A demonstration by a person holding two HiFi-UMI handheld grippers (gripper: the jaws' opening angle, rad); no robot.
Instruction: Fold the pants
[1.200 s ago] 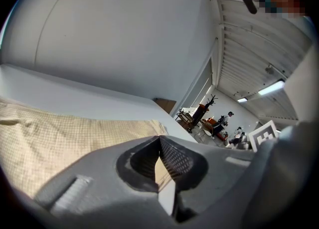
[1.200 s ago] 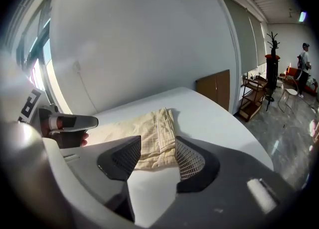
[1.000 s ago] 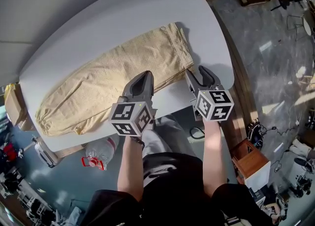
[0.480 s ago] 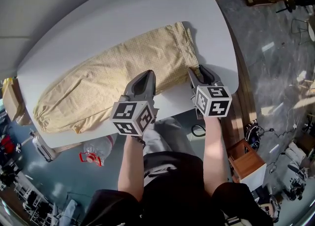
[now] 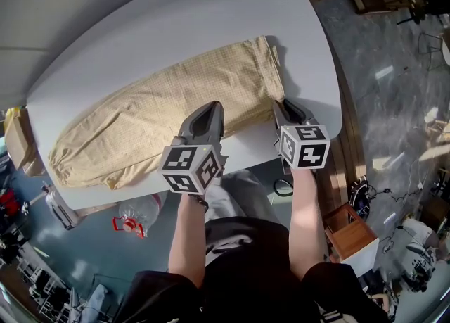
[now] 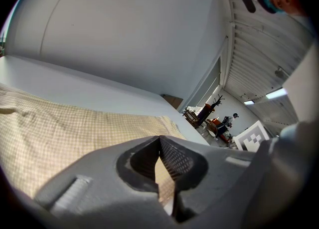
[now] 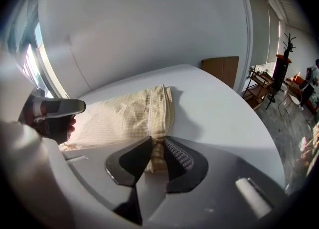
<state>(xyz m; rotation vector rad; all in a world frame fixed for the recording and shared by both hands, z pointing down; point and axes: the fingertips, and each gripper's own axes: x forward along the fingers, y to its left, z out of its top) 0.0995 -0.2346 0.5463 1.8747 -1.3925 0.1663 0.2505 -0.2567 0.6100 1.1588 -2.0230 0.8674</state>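
Note:
Beige checked pants lie lengthwise on the pale grey table, with the waistband at the right end and the cuffs at the left. My left gripper sits on the near edge of the pants around mid-length. It is shut, with cloth pinched at the jaw tips. My right gripper is at the near waistband corner. Its jaws have just been closing and now pinch the folded waistband between the tips. The left gripper also shows at the left of the right gripper view.
The table's rounded near edge runs just in front of both grippers. On the floor below are a plastic bottle with a red cap, a wooden box at the right and a cardboard box at the left.
The right gripper has sunk onto the waistband corner and its jaws have closed from wide apart onto the cloth. The left gripper has stayed where it was.

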